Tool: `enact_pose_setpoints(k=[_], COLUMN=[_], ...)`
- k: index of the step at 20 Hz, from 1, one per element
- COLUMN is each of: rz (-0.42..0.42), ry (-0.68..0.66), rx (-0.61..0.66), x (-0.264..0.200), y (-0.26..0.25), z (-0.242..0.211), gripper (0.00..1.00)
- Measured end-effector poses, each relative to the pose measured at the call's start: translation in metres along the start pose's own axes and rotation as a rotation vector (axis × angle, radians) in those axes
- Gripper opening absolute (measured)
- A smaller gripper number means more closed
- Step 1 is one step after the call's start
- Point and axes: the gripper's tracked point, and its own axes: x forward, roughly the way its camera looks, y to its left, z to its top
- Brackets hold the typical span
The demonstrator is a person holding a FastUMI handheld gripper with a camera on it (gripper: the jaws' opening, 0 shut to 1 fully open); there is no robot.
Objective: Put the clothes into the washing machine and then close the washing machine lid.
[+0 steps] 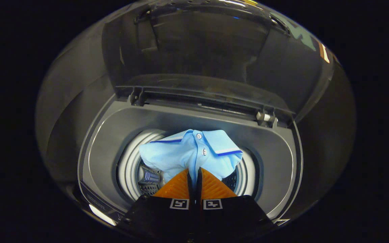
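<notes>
A light blue polo shirt [189, 152] with a dark blue collar stripe and white buttons hangs bunched from my gripper [194, 172], whose two fingers are pressed together on the cloth. The shirt hangs over the round drum opening [132, 168] of a top-loading washing machine, just ahead of the fingers. The machine's dark lid [194, 50] stands raised upright behind the opening, hinged along the back edge.
The grey top panel [113, 135] surrounds the drum opening. A hinge piece [265, 117] sits at the lid's back right, another [136, 98] at back left. The perforated metal drum wall [149, 179] shows beneath the shirt.
</notes>
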Motion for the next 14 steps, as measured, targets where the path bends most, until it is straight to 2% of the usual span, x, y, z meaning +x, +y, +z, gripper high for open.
enact_pose_setpoints(k=[8,9,10,12,14], rz=[0.012,-0.011,-0.041,-0.013,0.011], ry=[0.004,0.026,0.045,0.028,0.008], rx=[0.006,-0.002,-0.015,-0.009,0.012], x=[-0.005,-0.002,-0.003,-0.013,-0.018], y=[-0.008,-0.013,-0.02,-0.012,-0.009], z=[0.0,-0.003,-0.008,0.002,0.007], gripper=[0.02,0.04,0.35,0.95,0.99])
